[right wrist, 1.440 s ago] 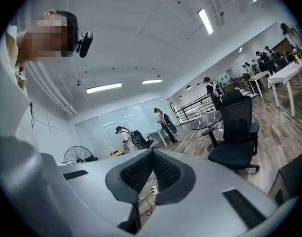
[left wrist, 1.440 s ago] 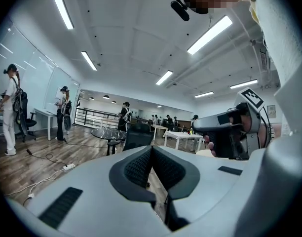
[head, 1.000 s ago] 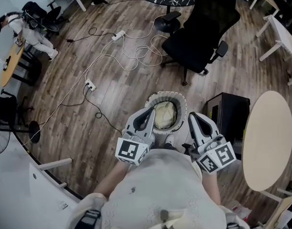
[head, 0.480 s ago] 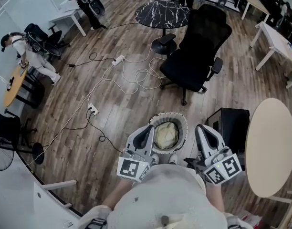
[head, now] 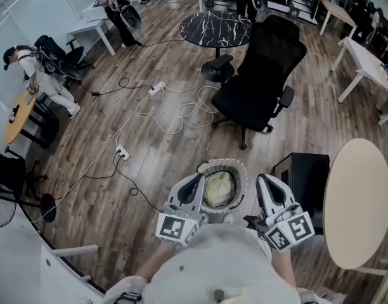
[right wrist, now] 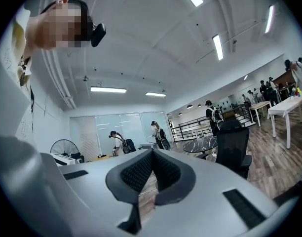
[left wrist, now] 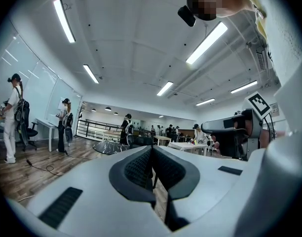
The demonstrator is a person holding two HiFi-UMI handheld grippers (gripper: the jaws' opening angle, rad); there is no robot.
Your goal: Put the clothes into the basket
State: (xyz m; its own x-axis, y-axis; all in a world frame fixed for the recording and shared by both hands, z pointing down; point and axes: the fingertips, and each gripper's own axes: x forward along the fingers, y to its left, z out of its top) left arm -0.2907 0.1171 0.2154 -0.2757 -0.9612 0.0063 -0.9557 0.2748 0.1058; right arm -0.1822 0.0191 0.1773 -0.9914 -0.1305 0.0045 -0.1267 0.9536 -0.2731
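Head view: left claw (head: 196, 183) and right claw (head: 265, 182), closed and empty, point level, flanking the basket (head: 223, 163).

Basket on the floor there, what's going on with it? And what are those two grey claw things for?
A person is holding a grey two-jaw gripper in each hand: the left gripper and the right gripper. Both are shut with nothing in them, and they point level on either side of the round white-rimmed basket. A pale yellowish bundle of cloth lies inside the basket. I can see no other clothes nearby, so the putting-away looks done.
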